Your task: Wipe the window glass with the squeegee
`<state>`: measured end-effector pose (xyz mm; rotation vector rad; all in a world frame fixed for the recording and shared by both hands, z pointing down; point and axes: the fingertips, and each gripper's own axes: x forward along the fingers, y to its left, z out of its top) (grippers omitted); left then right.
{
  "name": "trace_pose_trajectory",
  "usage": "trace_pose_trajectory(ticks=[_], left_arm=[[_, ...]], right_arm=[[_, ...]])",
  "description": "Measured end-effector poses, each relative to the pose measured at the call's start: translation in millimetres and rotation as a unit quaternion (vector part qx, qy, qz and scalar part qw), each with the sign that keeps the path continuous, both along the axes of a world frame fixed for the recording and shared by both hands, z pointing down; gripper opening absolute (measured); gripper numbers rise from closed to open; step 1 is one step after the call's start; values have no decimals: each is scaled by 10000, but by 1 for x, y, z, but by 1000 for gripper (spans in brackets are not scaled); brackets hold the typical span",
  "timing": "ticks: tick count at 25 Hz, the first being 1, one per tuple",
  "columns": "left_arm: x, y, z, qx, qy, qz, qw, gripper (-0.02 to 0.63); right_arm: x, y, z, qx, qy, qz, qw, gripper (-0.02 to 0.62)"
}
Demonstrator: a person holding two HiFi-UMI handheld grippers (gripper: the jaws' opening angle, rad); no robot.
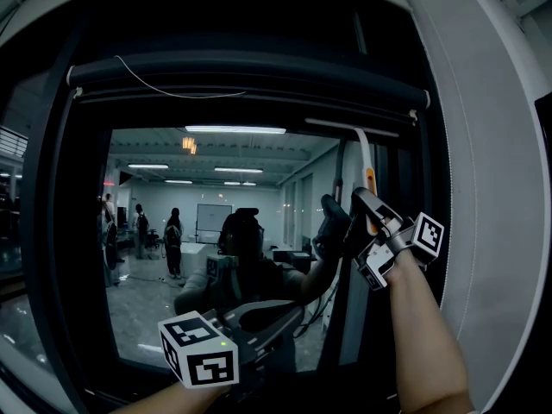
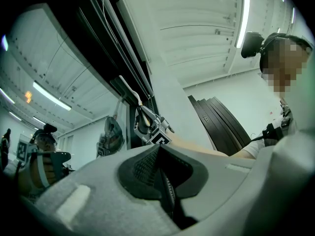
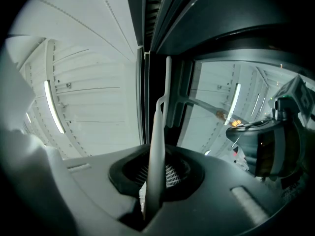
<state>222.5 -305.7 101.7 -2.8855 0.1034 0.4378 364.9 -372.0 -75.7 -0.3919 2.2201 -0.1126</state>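
Observation:
A white squeegee (image 1: 366, 158) rests against the dark window glass (image 1: 216, 231) near its upper right corner, blade at the top and lying level. My right gripper (image 1: 362, 207) is shut on its handle from below right. In the right gripper view the handle (image 3: 156, 146) runs up between the jaws to the blade (image 3: 168, 82) at the pane's edge. My left gripper (image 1: 289, 316) hangs low in front of the glass, shut with nothing in it. The left gripper view shows its closed jaws (image 2: 160, 154), with the right gripper (image 2: 150, 127) and squeegee (image 2: 129, 86) beyond.
A dark roller-blind housing (image 1: 250, 80) with a thin cord (image 1: 172, 89) spans the top of the window. The black frame (image 1: 65, 231) borders the left, a white wall (image 1: 496, 188) the right. The glass mirrors a lit room with several people.

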Motion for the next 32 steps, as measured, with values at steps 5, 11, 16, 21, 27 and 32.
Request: trace_pose_trajectory(ticks=[5, 11, 16, 21, 27, 32], left_arm=[[2, 3, 10, -19, -15, 138, 9999, -3], [-3, 6, 1, -187, -72, 210, 9996, -3], [-4, 9, -10, -143, -46, 255, 9996, -3], [-6, 18, 13, -324, -24, 412, 9986, -3], [-11, 10, 36, -584, 34, 405, 9975, -3], [-13, 3, 47, -793, 77, 381, 9961, -3]], right_arm=[[-2, 2, 14, -48, 73, -50, 9999, 41], [-8, 6, 22, -233, 62, -60, 9997, 41], [-8, 7, 27, -346, -23, -80, 9994, 41], [-9, 14, 60, -496, -67, -73, 9987, 41], [-12, 20, 92, -529, -114, -112, 9985, 41], [-14, 20, 110, -570, -138, -187, 9981, 41]])
